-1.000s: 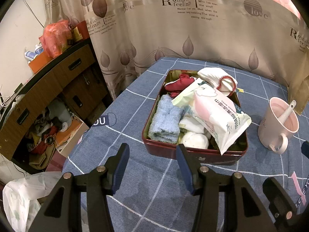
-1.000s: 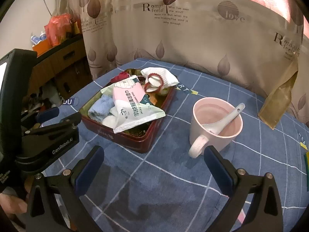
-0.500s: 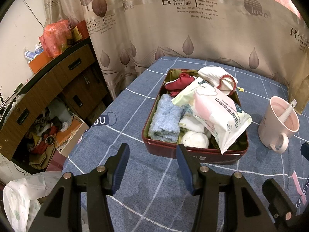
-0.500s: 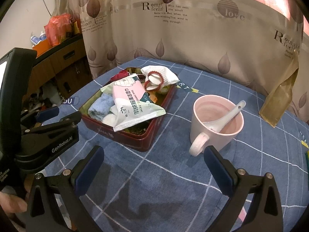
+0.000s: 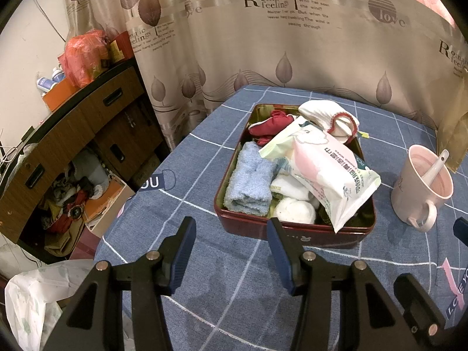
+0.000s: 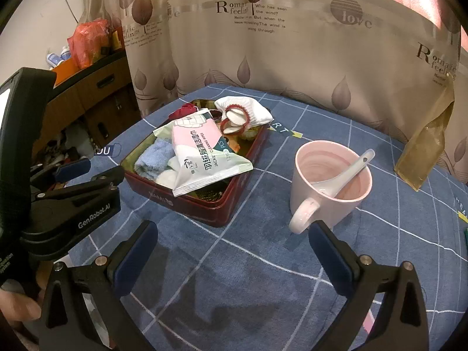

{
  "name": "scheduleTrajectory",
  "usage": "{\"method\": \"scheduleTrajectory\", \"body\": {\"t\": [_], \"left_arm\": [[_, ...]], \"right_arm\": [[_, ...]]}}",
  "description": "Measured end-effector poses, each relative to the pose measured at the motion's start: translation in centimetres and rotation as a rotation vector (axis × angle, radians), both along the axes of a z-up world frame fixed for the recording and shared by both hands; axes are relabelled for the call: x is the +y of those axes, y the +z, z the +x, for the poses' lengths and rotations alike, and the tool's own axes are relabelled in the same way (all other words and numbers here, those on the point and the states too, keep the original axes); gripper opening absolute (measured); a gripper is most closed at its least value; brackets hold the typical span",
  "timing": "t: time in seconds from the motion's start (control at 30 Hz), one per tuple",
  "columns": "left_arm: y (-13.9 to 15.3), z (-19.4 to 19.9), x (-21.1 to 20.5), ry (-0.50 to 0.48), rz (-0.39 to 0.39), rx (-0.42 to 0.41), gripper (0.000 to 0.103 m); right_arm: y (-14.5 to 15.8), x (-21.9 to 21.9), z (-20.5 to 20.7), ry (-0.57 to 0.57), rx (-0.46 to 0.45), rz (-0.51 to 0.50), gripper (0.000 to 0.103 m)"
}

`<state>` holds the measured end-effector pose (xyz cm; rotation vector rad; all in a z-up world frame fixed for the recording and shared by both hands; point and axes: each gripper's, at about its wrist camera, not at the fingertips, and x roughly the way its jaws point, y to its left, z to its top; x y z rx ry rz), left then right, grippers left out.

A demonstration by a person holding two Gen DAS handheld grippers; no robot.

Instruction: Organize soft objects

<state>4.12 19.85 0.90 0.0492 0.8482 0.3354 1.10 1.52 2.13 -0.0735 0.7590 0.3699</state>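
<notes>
A dark red tin box (image 5: 292,231) (image 6: 204,209) stands on the blue checked tablecloth. It holds a folded light blue towel (image 5: 250,181) (image 6: 153,158), a pink and white wipes packet (image 5: 324,169) (image 6: 201,158), a white cloth with red trim (image 5: 330,117) (image 6: 242,109), a red cloth (image 5: 270,125) and white soft rolls (image 5: 294,209). My left gripper (image 5: 231,234) is open and empty, just in front of the box. My right gripper (image 6: 231,245) is open and empty, in front of the box and mug.
A pink mug (image 5: 421,184) (image 6: 330,181) with a white spoon stands right of the box. A yellowish bag (image 6: 424,149) leans on the curtain at the right. A wooden cabinet (image 5: 67,134) and floor clutter lie beyond the table's left edge.
The right wrist view has crept slightly nearer to the box and mug. The left gripper has barely moved. Both stay open.
</notes>
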Motion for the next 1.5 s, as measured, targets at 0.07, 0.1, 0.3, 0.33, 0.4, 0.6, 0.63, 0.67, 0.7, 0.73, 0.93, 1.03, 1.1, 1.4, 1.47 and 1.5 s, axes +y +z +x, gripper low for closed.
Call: {"method": "scheduleTrajectory", "body": {"t": [0.07,0.1,0.3,0.33,0.4,0.6,0.63,0.67,0.7,0.73,0.93,1.03,1.1,1.4,1.47,1.5], "left_arm": [[-0.06,0.02,0.00,0.000,-0.001,0.001,0.051],[-0.05,0.01,0.00,0.000,0.000,0.001,0.051],[-0.04,0.03,0.01,-0.001,0.001,0.000,0.051],[-0.04,0.03,0.01,-0.001,0.000,0.001,0.051],[-0.03,0.02,0.01,0.000,0.000,0.001,0.051],[-0.04,0.02,0.02,-0.001,0.001,0.002,0.051],[-0.03,0.02,0.02,-0.001,0.001,0.002,0.051],[-0.04,0.02,0.02,-0.001,0.000,0.002,0.051],[-0.04,0.02,0.01,-0.001,0.000,0.002,0.051],[-0.02,0.02,0.00,-0.001,0.001,0.001,0.051],[-0.05,0.03,-0.03,-0.002,0.000,0.002,0.051],[-0.07,0.01,-0.02,-0.003,0.000,0.003,0.051],[-0.06,0.03,-0.02,-0.004,0.001,0.004,0.051],[-0.20,0.06,-0.04,-0.017,-0.003,0.001,0.051],[-0.19,0.06,-0.02,-0.019,-0.004,0.000,0.051],[-0.19,0.07,-0.03,-0.018,-0.004,-0.001,0.051]], "right_arm": [[0.01,-0.01,-0.01,0.000,0.000,0.001,0.103],[-0.05,0.03,-0.03,0.000,0.002,0.002,0.103],[-0.11,0.15,-0.11,0.004,0.005,0.000,0.103],[-0.10,0.15,-0.05,0.003,0.006,0.001,0.103],[-0.14,0.18,-0.10,0.005,0.006,0.000,0.103],[-0.32,0.35,-0.26,0.006,0.010,0.001,0.103],[-0.31,0.31,-0.23,0.006,0.011,0.002,0.103],[-0.32,0.32,-0.25,0.006,0.012,0.002,0.103],[-0.30,0.28,-0.19,0.006,0.013,0.002,0.103],[-0.29,0.24,-0.11,0.007,0.014,0.003,0.103],[-0.33,0.27,-0.11,0.007,0.014,0.003,0.103],[-0.41,0.23,-0.09,0.008,0.016,0.005,0.103],[-0.44,0.24,-0.14,0.008,0.016,0.004,0.103],[-0.40,0.25,-0.09,0.008,0.016,0.004,0.103],[-0.40,0.26,-0.09,0.009,0.016,0.005,0.103],[-0.39,0.28,-0.08,0.008,0.017,0.004,0.103]]}}
